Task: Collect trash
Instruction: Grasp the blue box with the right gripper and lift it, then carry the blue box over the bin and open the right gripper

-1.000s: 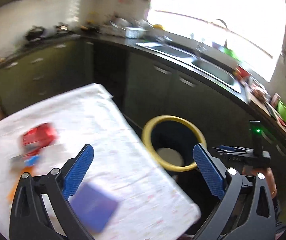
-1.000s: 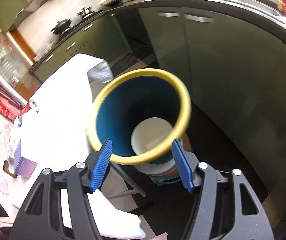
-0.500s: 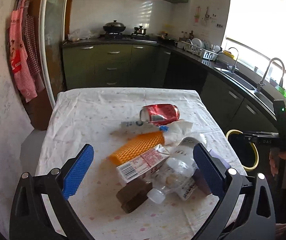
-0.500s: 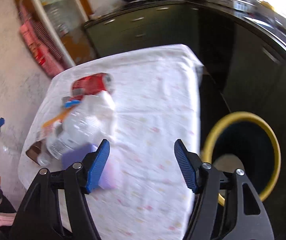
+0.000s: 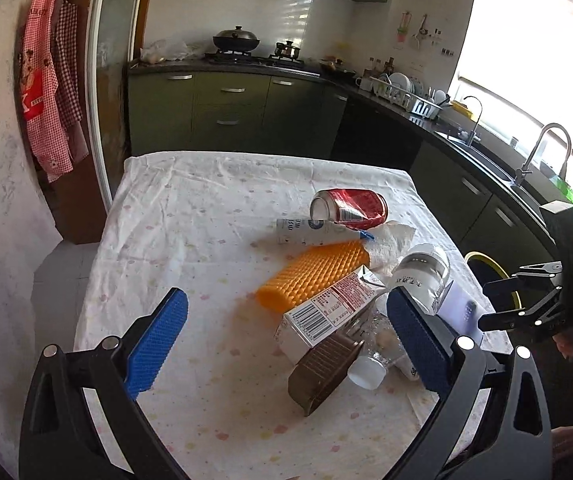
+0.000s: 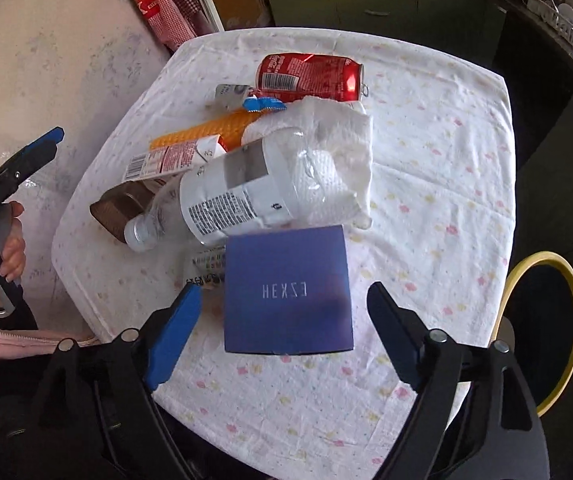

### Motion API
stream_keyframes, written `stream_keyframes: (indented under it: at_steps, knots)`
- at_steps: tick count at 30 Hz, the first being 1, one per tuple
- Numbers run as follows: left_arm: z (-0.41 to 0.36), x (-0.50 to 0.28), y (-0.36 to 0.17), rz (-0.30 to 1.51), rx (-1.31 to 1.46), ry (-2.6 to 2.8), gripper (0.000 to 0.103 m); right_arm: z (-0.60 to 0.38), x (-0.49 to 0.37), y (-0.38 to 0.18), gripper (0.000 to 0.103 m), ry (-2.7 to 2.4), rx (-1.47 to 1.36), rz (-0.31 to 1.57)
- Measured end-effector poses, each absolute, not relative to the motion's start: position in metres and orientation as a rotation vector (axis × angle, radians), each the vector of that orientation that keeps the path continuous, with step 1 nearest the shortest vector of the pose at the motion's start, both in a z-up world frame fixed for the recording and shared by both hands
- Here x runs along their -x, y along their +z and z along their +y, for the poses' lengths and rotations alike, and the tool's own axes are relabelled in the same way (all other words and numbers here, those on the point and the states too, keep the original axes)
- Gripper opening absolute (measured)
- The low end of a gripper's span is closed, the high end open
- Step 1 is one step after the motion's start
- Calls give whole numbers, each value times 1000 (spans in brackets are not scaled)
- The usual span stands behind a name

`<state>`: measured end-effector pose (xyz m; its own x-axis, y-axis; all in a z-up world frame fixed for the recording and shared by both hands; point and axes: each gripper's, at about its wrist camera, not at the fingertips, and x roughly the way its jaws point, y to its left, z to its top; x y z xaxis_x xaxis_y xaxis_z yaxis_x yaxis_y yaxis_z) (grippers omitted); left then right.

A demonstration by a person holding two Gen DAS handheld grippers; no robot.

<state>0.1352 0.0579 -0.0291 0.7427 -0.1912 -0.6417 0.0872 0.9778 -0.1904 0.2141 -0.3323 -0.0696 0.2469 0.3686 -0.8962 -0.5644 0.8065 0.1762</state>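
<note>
Kitchen with dark green cabinets (image 5: 226, 112) along the far wall. White tablecloth (image 5: 190, 216), wrinkled, pastel-spotted, covers the table; far and left areas are bare, trash is heaped toward the right edge. Round bin (image 6: 542, 332), yellow rim, dark inside, stands on the floor just beside that edge.

Heap, largest first: clear plastic bottle (image 6: 238, 196) on its side, white label, cap toward the near-left; crumpled white paper towel (image 6: 342, 148) under its base; blue square box (image 6: 288, 290), matte card, flat at the near edge; orange ribbed tube (image 5: 312, 276); white carton (image 5: 328, 316) with barcode leaning on a brown ridged tray (image 5: 322, 368); dented red can (image 5: 350, 209) lying down; white tube (image 5: 314, 233) touching it.

Right gripper (image 6: 282, 334): jaws opening, wide, the blue box between the pads without contact. Left gripper (image 5: 286, 344): jaws wide apart, holding nothing, above the carton and tray.
</note>
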Motion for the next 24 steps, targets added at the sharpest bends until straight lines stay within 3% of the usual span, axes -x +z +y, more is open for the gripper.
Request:
stream_keyframes:
  at_steps: [17,19,24]
  knots:
    - [44,-128,-33,717,154,-179,98,-331,-201,-119,87,605,242,1079]
    - [43,-128,-33,718,150,-179,98,-333,-199,-122,76,608,236,1071]
    - [42,-129,-35,725,154,-182,98,-337,-195,-122,75,607,224,1042]
